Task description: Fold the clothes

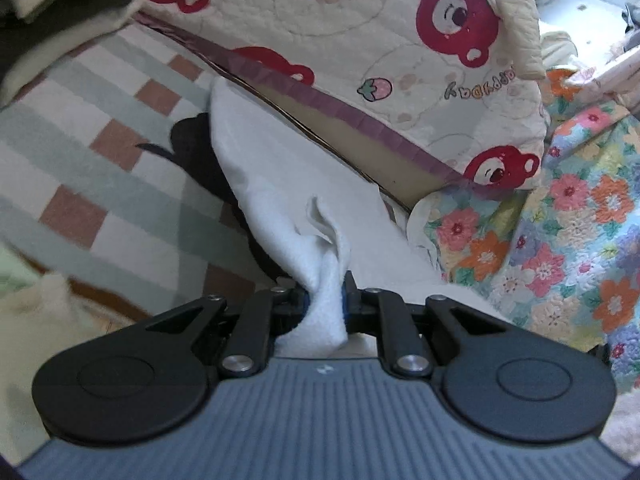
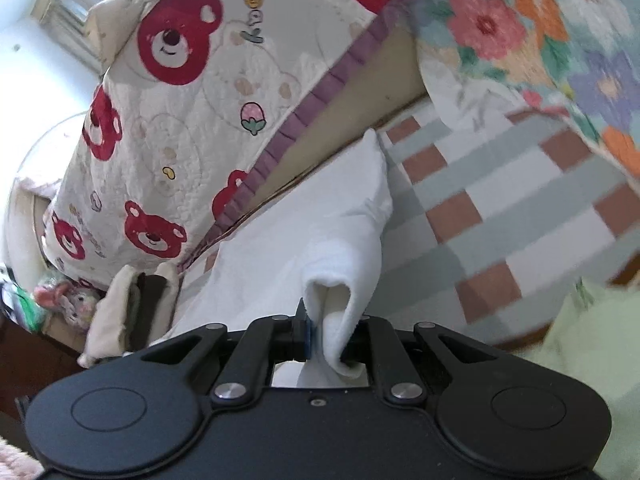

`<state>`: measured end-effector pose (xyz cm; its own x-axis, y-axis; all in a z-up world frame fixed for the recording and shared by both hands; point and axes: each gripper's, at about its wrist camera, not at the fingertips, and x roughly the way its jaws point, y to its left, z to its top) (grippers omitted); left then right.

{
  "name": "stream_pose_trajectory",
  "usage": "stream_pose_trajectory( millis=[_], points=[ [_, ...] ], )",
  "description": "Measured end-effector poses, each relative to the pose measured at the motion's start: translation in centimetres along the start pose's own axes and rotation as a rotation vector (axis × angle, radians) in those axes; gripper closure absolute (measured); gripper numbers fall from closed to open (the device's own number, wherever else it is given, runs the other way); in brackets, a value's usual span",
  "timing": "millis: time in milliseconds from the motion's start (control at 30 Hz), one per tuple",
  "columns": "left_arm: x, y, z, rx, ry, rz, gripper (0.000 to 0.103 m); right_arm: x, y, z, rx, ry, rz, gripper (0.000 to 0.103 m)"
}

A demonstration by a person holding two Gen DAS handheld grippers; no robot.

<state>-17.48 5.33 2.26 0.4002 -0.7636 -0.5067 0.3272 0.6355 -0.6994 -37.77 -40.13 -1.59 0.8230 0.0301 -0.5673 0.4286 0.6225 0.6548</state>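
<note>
A white fleecy garment hangs stretched above the checked bedcover. My left gripper is shut on a bunched edge of it, with fabric spilling out below the pads. In the right wrist view the same white garment runs away from my right gripper, which is shut on a folded loop of its edge. Something dark lies under the cloth on the bed. The far end of the garment reaches the bed's back edge.
A cream quilt with red bears is heaped behind the bed edge, and a floral quilt lies to the right. Folded cream and dark clothes sit at the far left. A pale green cloth lies at the near right.
</note>
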Motion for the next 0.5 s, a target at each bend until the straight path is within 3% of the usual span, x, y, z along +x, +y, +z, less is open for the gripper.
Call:
stream_pose_trajectory(
  millis=[100,167,267,367,500],
  points=[
    [-0.7,1.1,-2.1,-0.086,0.023,0.014,0.091,-0.5,-1.5,-1.2,0.057,0.038,-0.014,0.092],
    [-0.5,1.5,-2.6,-0.088,0.032,0.031,0.091,-0.5,-2.3,-1.8,0.089,0.07,-0.023,0.092],
    [0.1,2.3,-3.0,-0.095,0.049,0.057,0.091,0.3,-1.5,-1.8,0.0,0.104,-0.063,0.092],
    [1.2,3.3,-2.0,-0.125,0.093,0.072,0.091,1.9,-0.9,-0.6,-0.045,0.114,-0.09,0.092],
    [3.8,4.1,1.7,-0.068,0.156,0.108,0.091,4.6,-0.1,2.6,-0.042,0.094,-0.065,0.092]
  ],
)
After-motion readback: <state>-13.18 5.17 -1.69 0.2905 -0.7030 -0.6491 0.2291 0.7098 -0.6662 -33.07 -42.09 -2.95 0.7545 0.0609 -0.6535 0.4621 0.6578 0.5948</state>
